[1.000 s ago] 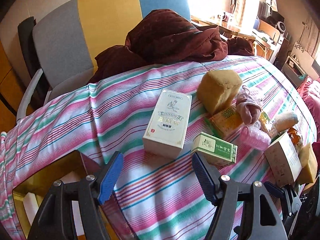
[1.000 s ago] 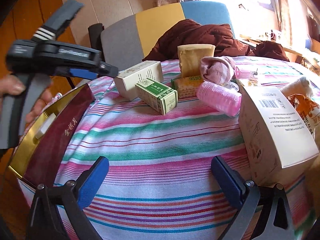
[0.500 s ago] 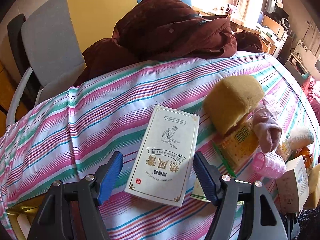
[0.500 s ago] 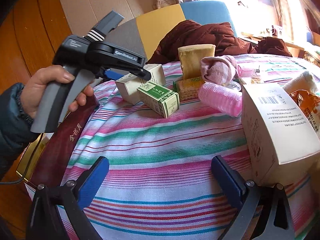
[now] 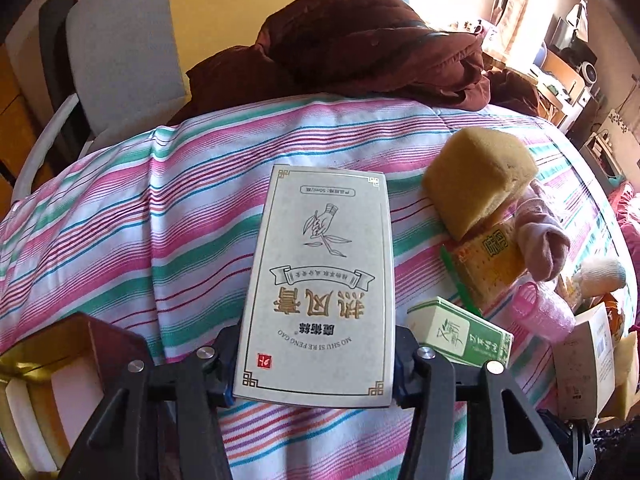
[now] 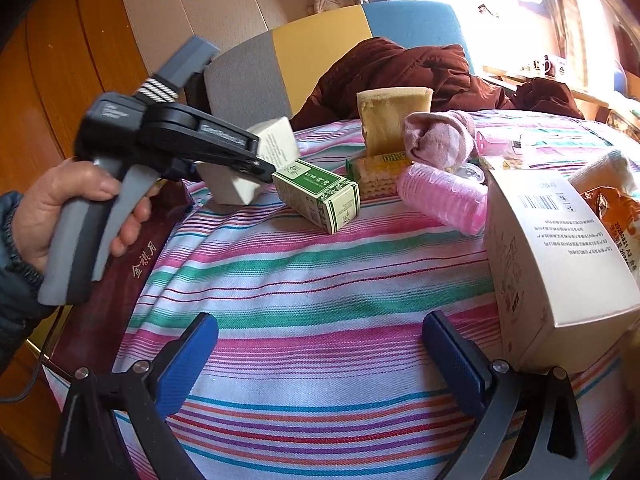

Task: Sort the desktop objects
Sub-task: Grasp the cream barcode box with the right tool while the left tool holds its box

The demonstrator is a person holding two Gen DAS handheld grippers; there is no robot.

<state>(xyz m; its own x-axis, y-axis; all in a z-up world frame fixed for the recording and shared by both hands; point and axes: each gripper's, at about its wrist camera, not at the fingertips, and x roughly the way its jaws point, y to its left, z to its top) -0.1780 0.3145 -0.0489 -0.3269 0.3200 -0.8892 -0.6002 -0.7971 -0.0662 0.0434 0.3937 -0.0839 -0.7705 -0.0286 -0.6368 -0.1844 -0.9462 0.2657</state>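
Left gripper (image 5: 316,364) clamps one tall cream cardboard box (image 5: 320,280) — right gripper (image 6: 320,354) gapes empty — beside one green carton (image 6: 316,196).

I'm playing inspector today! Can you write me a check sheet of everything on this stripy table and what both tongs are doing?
Surface: striped tablecloth, pink, green and white.
Job's things: white gold-lettered box; green box; cracker packet; yellow sponge; pink sock; pink hair roller; white barcode carton.
Clutter: maroon gift box with gold lining at the table's left edge.
Grippers: left tongs shut on the white gold-lettered box; right tongs open over bare cloth.
Cables: thin black cord below the hand.
Surroundings: brown jacket on a multicoloured chair; bright window.
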